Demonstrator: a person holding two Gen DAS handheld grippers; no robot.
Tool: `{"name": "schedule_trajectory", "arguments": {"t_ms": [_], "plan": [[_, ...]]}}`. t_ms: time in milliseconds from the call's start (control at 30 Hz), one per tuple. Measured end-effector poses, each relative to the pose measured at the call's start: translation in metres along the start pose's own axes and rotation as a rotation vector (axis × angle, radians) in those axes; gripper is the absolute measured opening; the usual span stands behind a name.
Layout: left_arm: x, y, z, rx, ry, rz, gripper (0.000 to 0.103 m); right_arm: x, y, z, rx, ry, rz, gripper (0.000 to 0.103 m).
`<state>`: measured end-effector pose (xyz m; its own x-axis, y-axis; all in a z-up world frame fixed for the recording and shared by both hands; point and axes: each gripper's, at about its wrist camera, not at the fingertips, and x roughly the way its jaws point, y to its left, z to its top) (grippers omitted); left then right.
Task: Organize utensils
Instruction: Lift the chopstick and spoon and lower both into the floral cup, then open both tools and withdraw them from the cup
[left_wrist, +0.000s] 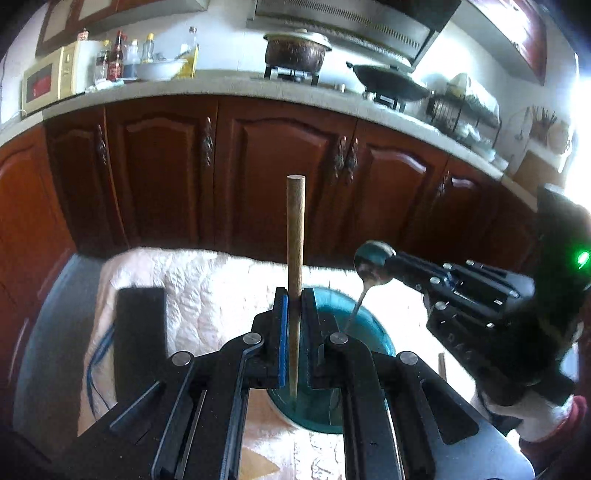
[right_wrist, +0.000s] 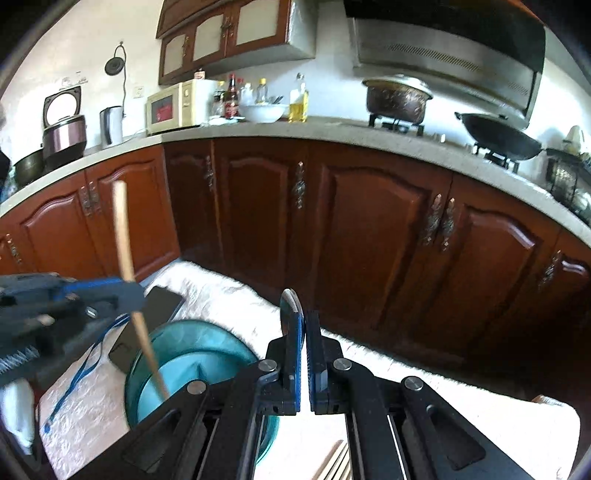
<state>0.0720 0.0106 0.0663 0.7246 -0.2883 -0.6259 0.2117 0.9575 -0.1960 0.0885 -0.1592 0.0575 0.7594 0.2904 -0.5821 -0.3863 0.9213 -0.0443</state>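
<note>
My left claw (left_wrist: 294, 295) clamps a wooden chopstick (left_wrist: 295, 236) upright over the teal bowl (right_wrist: 192, 343); my right claw (right_wrist: 305, 325) grips a metal spoon (left_wrist: 371, 264) above the same bowl. A white quilted cloth (left_wrist: 207, 288) covers the desk, facing dark wooden cabinets (right_wrist: 369, 221) beneath a grey countertop (right_wrist: 332, 131).

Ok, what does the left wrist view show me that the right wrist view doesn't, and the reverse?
Left wrist only: the metal spoon clamped in the right gripper, bowl end up, handle angling down toward the teal bowl.

Right wrist only: wooden sticks lying on the cloth at the bottom edge; a rice cooker and kettle on the counter.

Both: the left gripper holding a wooden stick upright over the bowl, and the black phone.
</note>
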Motion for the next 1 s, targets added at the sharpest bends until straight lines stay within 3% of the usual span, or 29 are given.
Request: {"name": "schedule_trajectory", "arguments": {"t_ms": [233, 300, 367, 400, 433, 533, 1000], "plan": [[0.007, -0.009, -0.009, 0.009, 0.02, 0.017, 0.006, 0.001, -0.002, -0.016, 0.075, 0.075, 0.132, 0.005], [0.004, -0.009, -0.011, 0.006, 0.013, 0.018, 0.012, 0.001, -0.004, -0.02, 0.101, 0.084, 0.142, 0.007], [-0.002, -0.008, -0.013, -0.003, -0.001, 0.012, 0.028, -0.001, -0.007, -0.024, 0.13, 0.087, 0.151, 0.014], [-0.004, -0.008, -0.013, -0.005, -0.004, 0.008, 0.031, -0.002, -0.009, -0.025, 0.146, 0.09, 0.158, 0.023], [-0.006, -0.008, -0.013, -0.007, -0.007, 0.005, 0.036, -0.004, -0.012, -0.028, 0.162, 0.092, 0.162, 0.026], [-0.014, -0.01, -0.018, -0.001, -0.016, 0.012, 0.043, -0.011, -0.014, -0.031, 0.178, 0.092, 0.164, 0.026], [-0.037, -0.046, -0.051, 0.064, -0.014, 0.079, 0.043, -0.076, -0.018, -0.061, 0.23, 0.055, 0.076, 0.035]]}}
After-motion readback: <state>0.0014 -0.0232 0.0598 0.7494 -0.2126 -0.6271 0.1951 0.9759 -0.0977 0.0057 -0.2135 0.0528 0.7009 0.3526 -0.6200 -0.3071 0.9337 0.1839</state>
